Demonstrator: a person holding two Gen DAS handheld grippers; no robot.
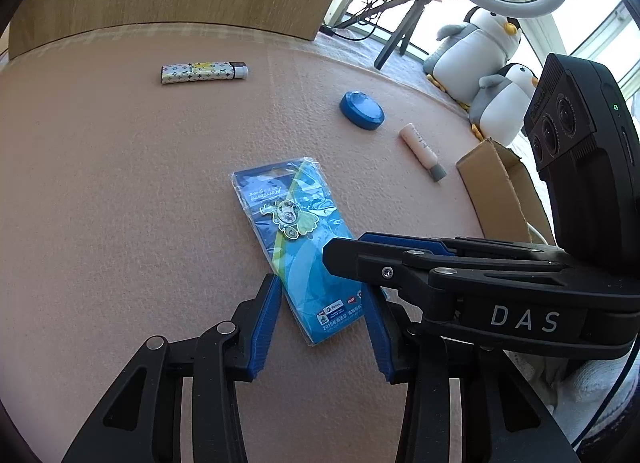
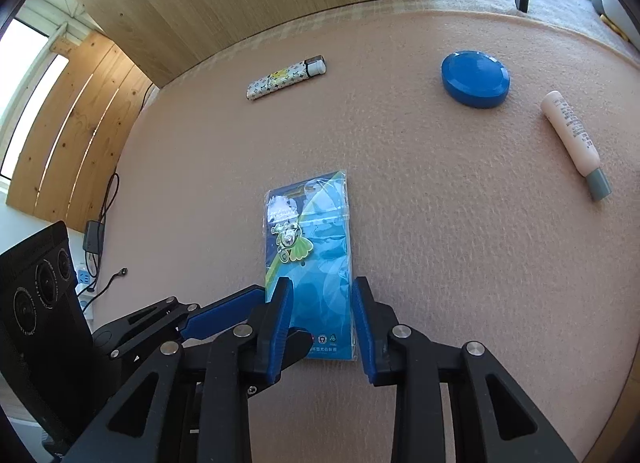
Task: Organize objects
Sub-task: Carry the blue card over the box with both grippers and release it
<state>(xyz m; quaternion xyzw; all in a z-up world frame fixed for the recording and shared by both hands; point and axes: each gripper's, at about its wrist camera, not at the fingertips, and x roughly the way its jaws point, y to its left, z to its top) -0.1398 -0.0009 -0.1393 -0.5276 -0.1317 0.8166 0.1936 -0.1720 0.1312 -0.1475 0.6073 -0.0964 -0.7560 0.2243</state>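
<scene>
Blue card packet (image 2: 308,231) lies flat on the pink felt table (image 2: 440,243), its near end between both grippers. The right gripper (image 2: 322,291) has its jaws narrowed, with the blue pads at the packet's long edges; whether they press on it cannot be told. The left gripper (image 1: 320,303) straddles the same end, about half open, with nothing held. From the right wrist, a patterned lighter (image 2: 286,77) lies at 12 o'clock, a blue lid (image 2: 475,79) at 1 and a cream tube (image 2: 572,139) at 2.
</scene>
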